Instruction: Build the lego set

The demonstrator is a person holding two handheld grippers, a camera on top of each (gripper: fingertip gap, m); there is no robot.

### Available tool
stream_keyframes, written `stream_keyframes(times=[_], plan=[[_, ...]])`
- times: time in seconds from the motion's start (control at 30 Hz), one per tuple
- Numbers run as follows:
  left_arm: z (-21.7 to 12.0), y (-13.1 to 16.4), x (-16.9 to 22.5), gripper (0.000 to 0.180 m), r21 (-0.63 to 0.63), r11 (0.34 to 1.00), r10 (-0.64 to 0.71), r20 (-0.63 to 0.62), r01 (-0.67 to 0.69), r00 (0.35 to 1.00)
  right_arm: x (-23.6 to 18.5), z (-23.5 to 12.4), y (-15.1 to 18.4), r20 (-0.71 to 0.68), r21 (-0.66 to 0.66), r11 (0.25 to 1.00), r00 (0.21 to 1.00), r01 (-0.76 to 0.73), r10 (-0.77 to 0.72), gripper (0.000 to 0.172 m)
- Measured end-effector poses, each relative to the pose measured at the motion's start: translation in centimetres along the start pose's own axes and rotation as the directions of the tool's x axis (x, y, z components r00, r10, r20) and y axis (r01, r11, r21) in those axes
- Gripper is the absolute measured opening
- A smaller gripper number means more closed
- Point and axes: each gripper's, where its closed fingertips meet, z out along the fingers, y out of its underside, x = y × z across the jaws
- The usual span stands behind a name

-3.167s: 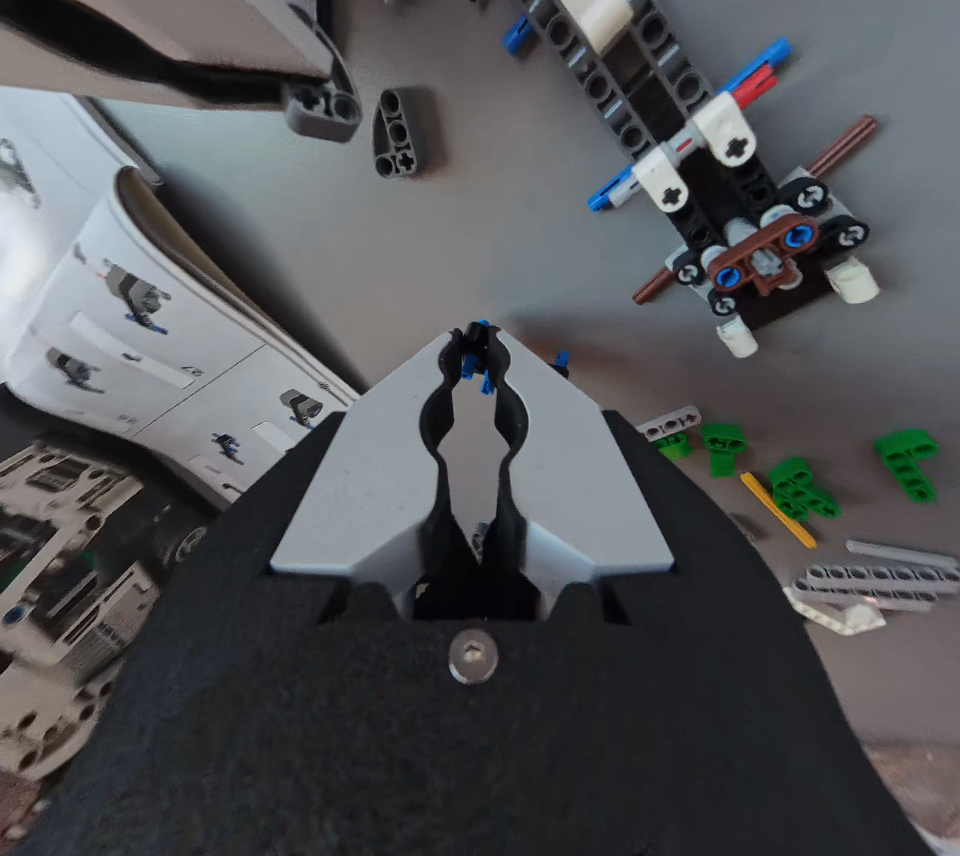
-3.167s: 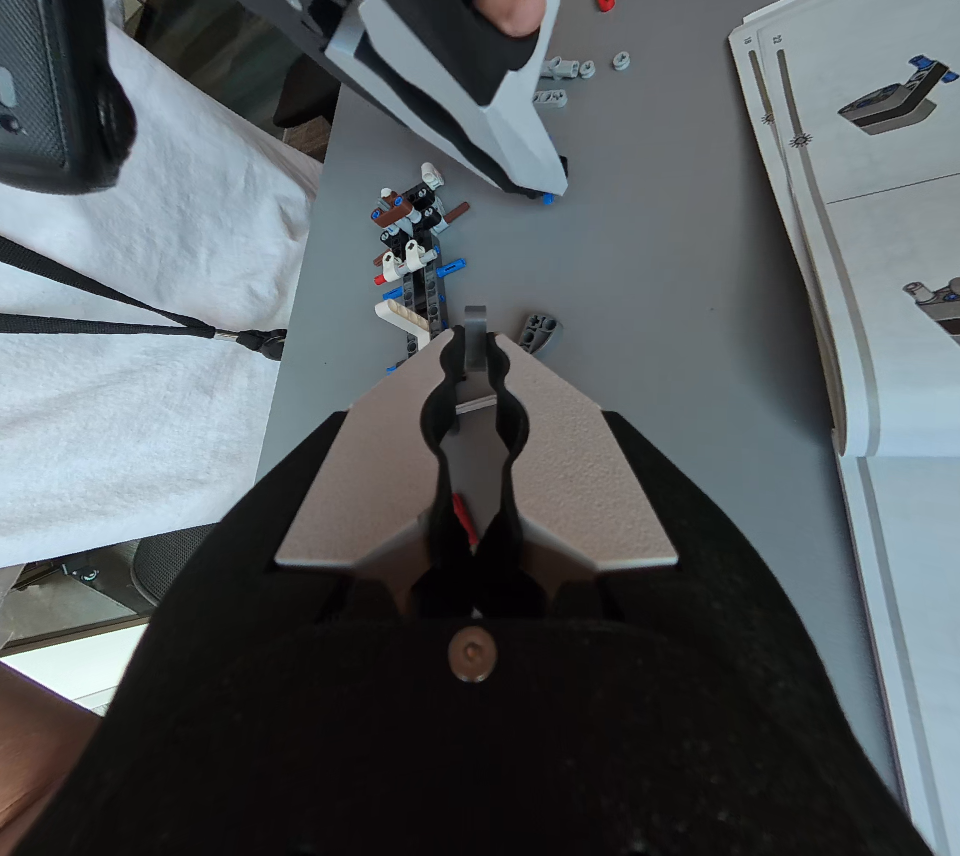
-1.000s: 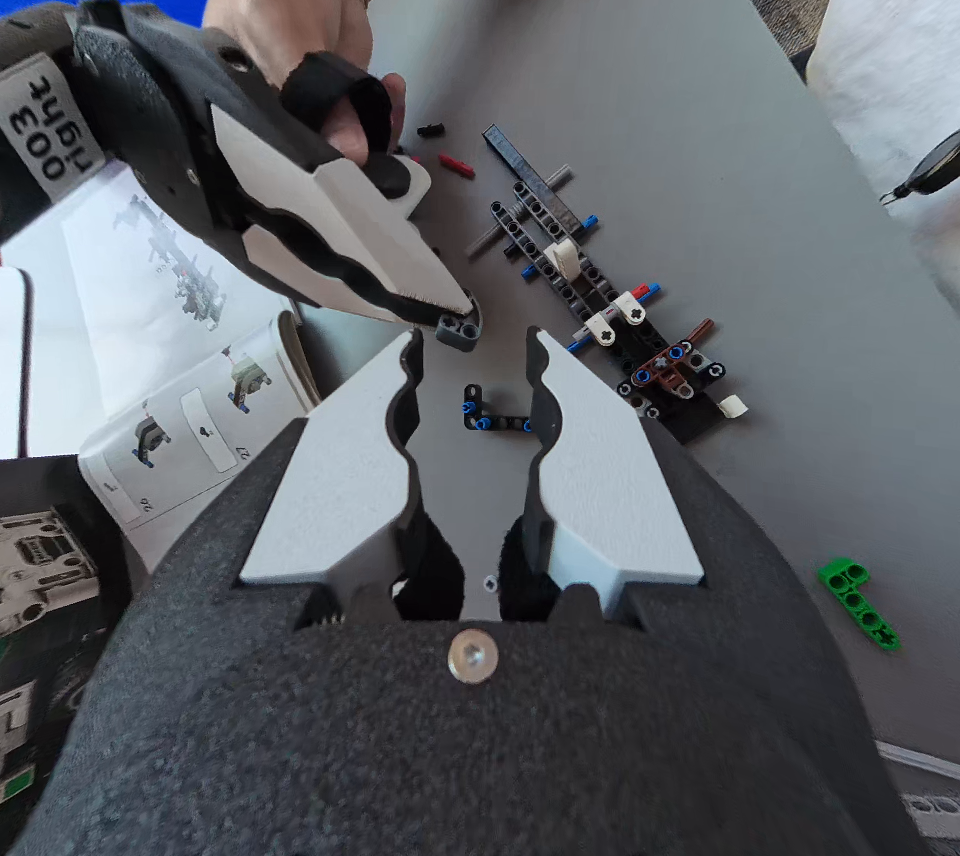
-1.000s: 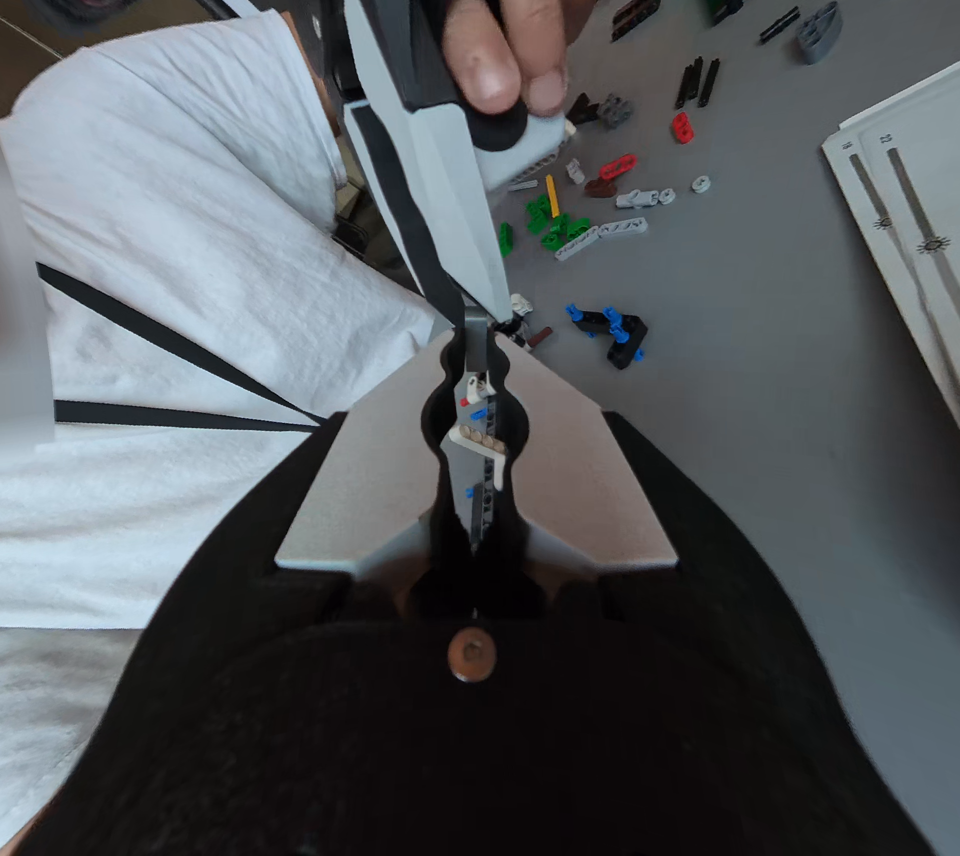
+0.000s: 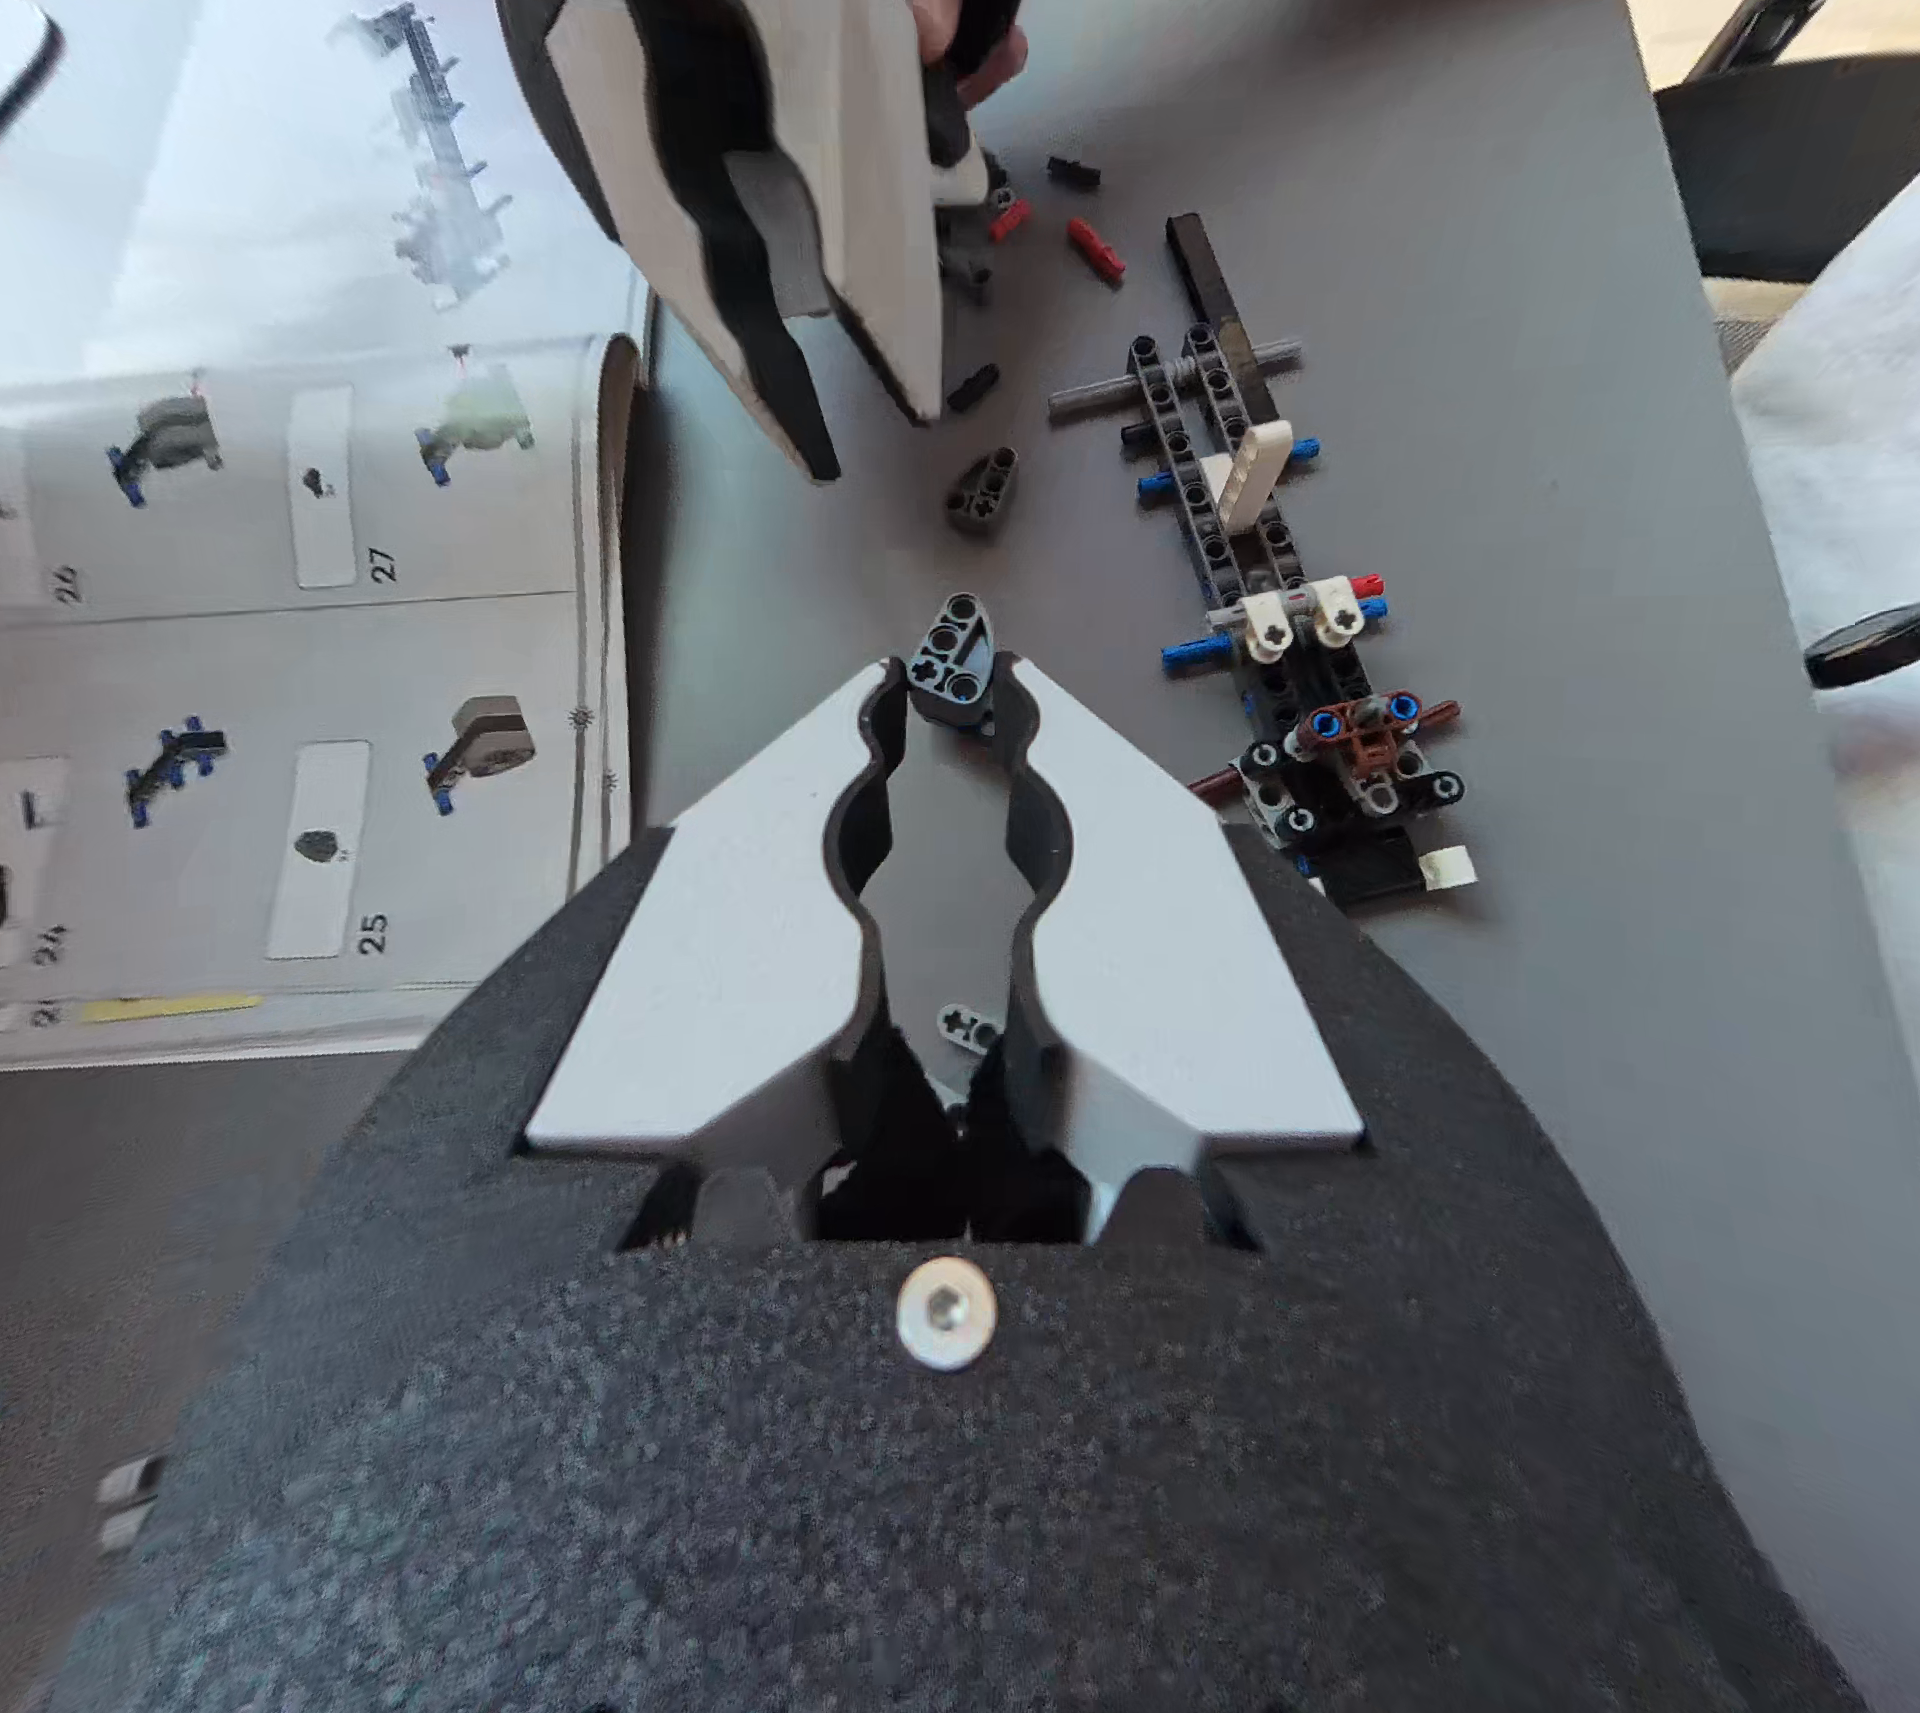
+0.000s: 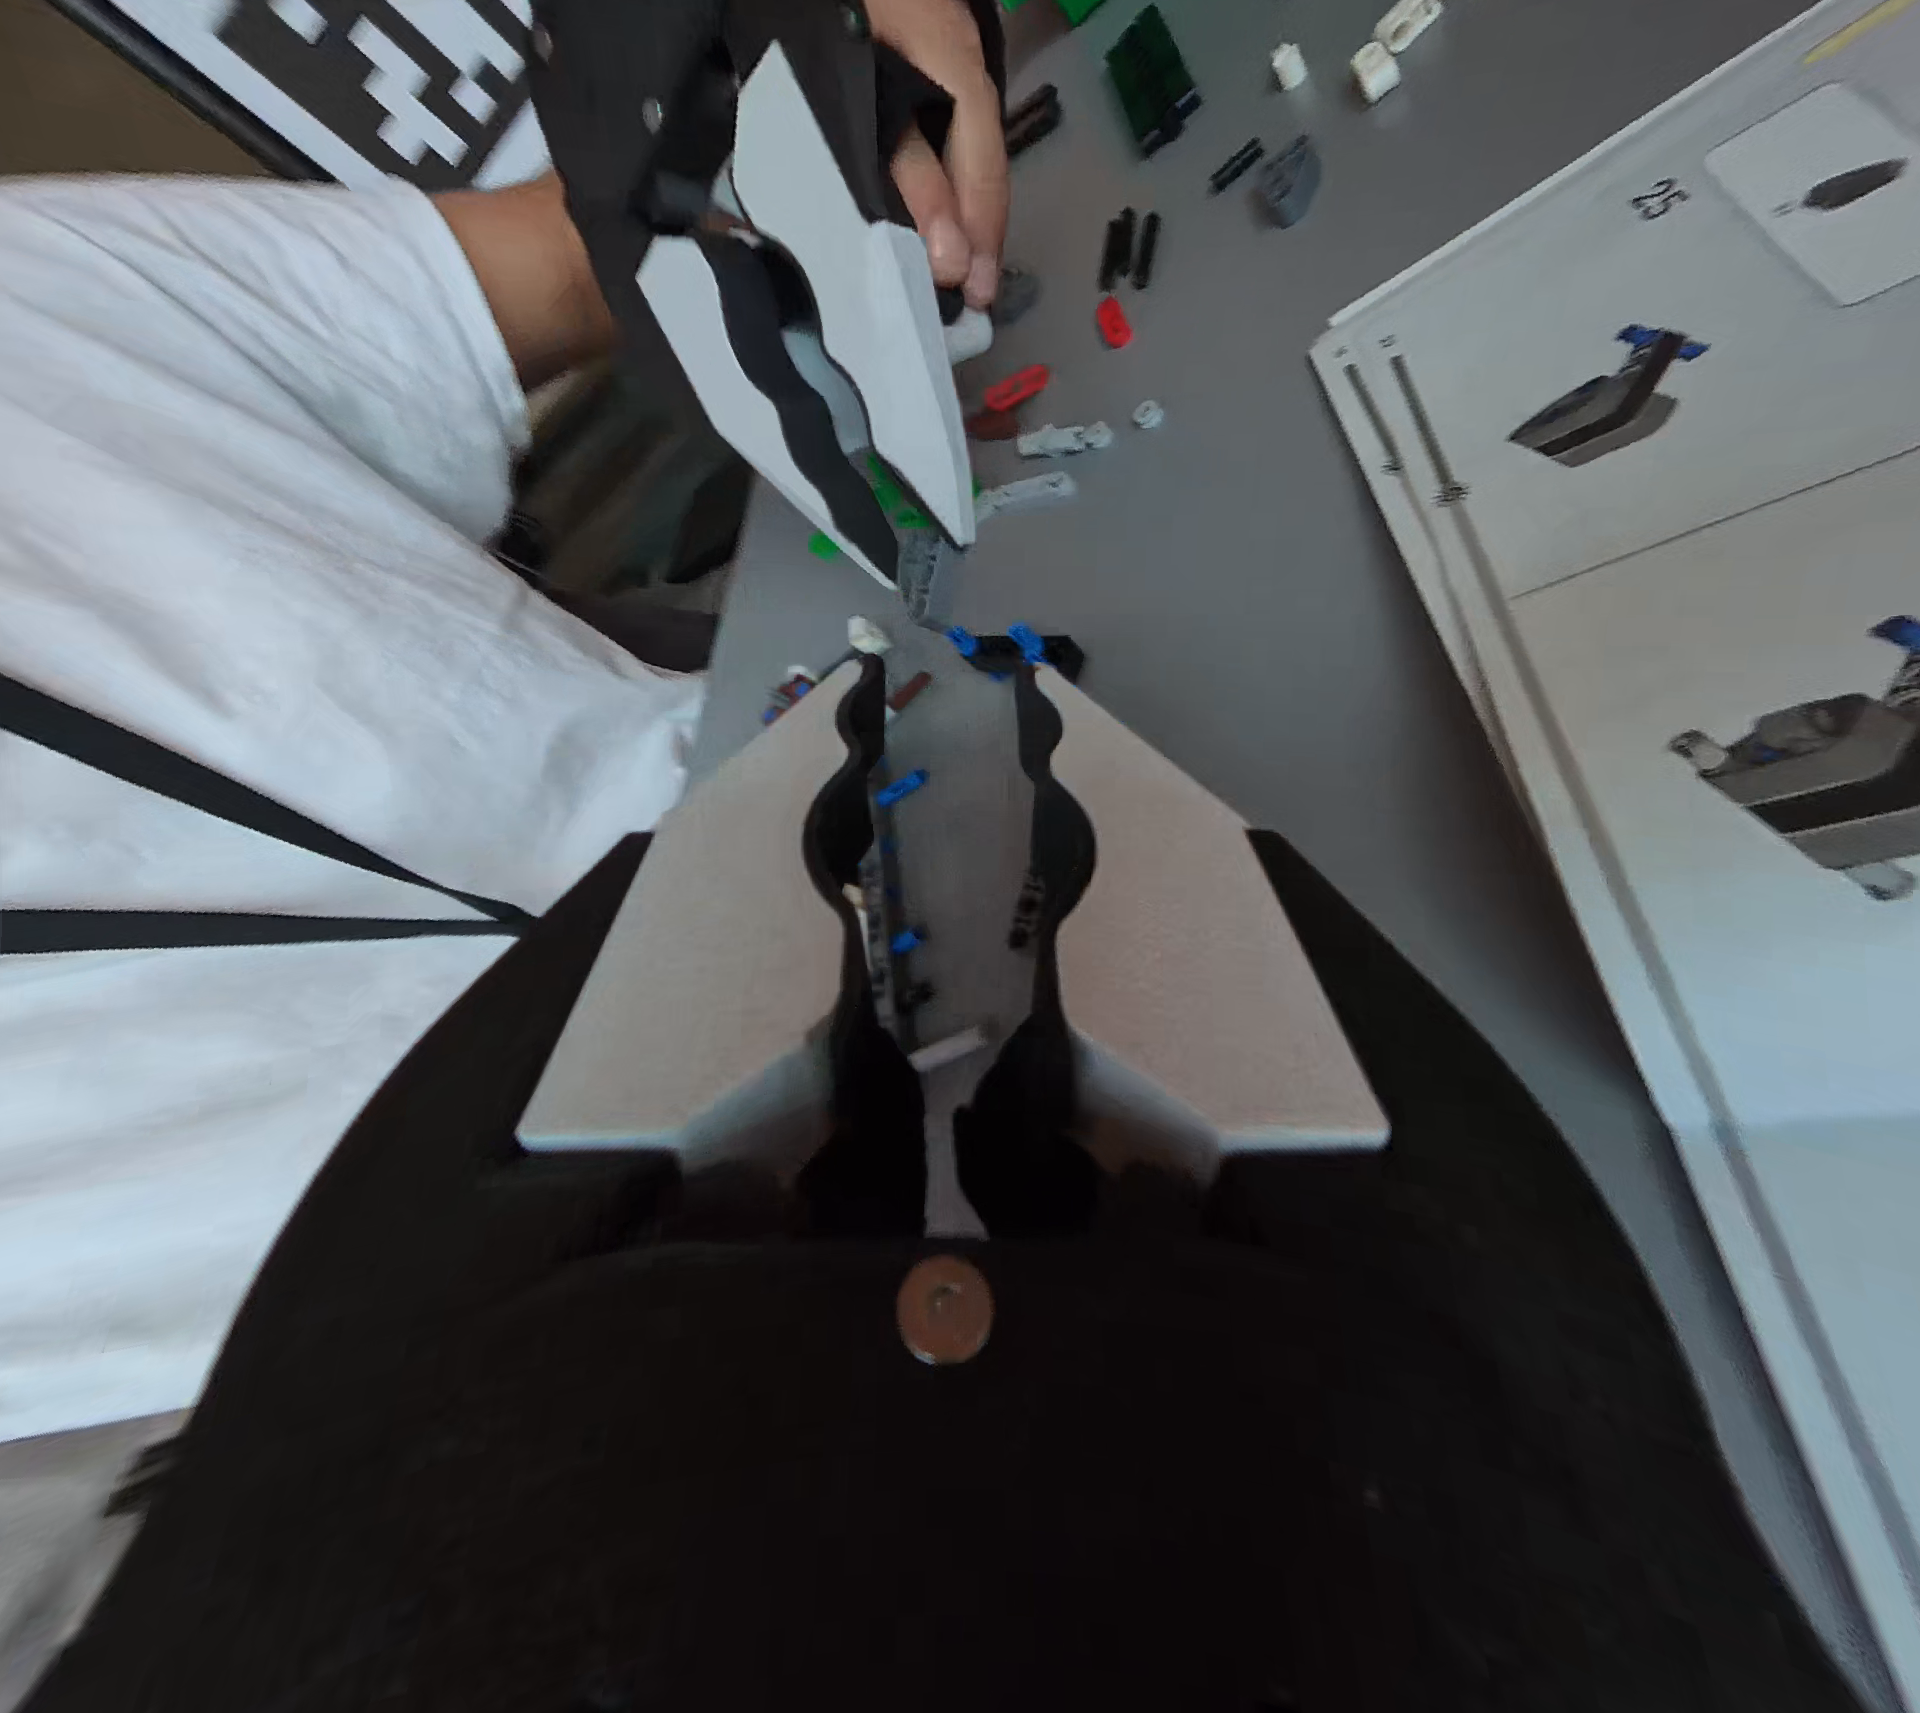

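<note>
A small dark grey curved building piece (image 5: pixel 954 657), pierced with round holes and showing a bit of blue at its lower edge, is clamped between the tips of the left gripper (image 5: pixel 951 676), whose fingers (image 5: pixel 1039 728) press on its sides just above the grey counter (image 5: pixel 1507 313). Beside it on the counter lies a second, similar grey piece (image 5: pixel 982 491). To the right sits a long, partly built dark model (image 5: pixel 1262 583) with white, blue, red and brown parts. Across from the left gripper, the right gripper (image 6: pixel 951 676) hangs over the counter with its fingers (image 6: pixel 1039 728) apart and nothing between them; a black piece with blue pins (image 6: pixel 1023 650) lies just past its tips. An open instruction booklet (image 5: pixel 312 624) lies along one edge of the counter, and loose small parts (image 6: pixel 1122 292) are scattered farther off.
</note>
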Motion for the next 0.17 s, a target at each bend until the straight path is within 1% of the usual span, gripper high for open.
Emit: stream_keyframes(times=[0.03,0.1,0.17], plan=[[0.1,0.2,-0.1,0.015,0.006,0.999,-0.035,-0.014,0.035,0.999,0.4,0.1,0.4,-0.051,-0.030,0.996,0.996,0.078,-0.079,0.024],[0.3,0.3,-0.2,0.015,0.012,0.997,-0.081,-0.030,0.082,0.996,0.6,0.7,1.5,-0.110,-0.108,0.966,0.963,0.234,-0.246,0.024],[0.4,0.2,-0.4,0.015,0.023,0.994,-0.108,-0.037,0.109,0.993,0.9,1.3,2.1,-0.157,-0.174,0.932,0.926,0.317,-0.344,0.024]])
